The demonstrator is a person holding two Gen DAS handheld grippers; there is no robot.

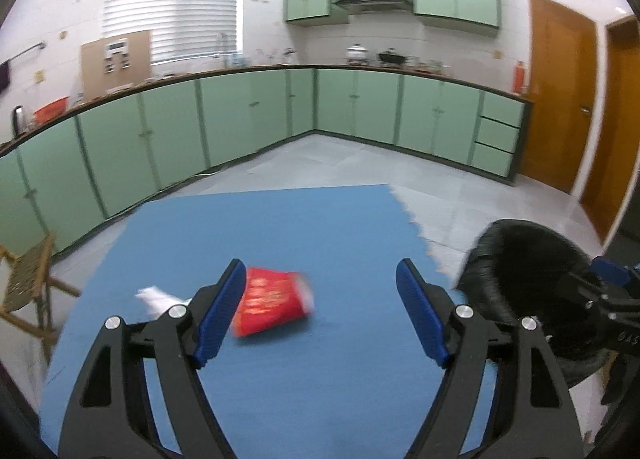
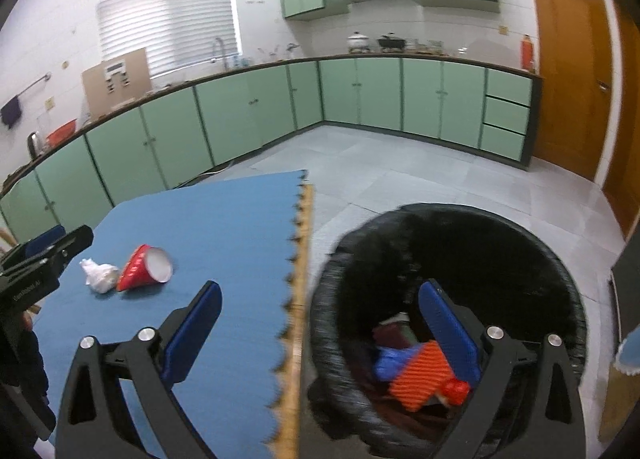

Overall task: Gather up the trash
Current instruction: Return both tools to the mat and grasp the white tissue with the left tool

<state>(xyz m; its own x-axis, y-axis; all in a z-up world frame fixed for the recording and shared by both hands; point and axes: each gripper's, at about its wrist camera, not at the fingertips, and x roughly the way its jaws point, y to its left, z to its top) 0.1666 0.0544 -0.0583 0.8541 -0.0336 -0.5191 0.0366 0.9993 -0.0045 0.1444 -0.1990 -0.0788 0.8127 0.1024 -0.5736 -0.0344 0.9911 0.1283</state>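
Trash left to collect lies on the blue mat (image 1: 304, 227): a red paper cup (image 2: 145, 268) on its side, with a crumpled white tissue (image 2: 98, 277) touching its narrow end. Both sit toward the mat's left edge in the right wrist view, well apart from the toothed edge that runs beside the black bin (image 2: 560, 259). The bin already holds an orange ribbed packet (image 2: 420, 377) and some blue wrapping.

Our left gripper (image 1: 320, 311) has its jaws wide with nothing between them, and the cup shows just past its left finger, not yet framed. Our right gripper (image 2: 320, 333) is also wide and empty, straddling the mat's toothed edge and the bin rim.

We judge the step in hand to be the left gripper's reach for the cup. To do it well, we centre the cup between the fingers before closing, come down low to the mat, and take it across its body, not its open mouth, since thin paper would probably crush. We keep the tissue out of this grasp.
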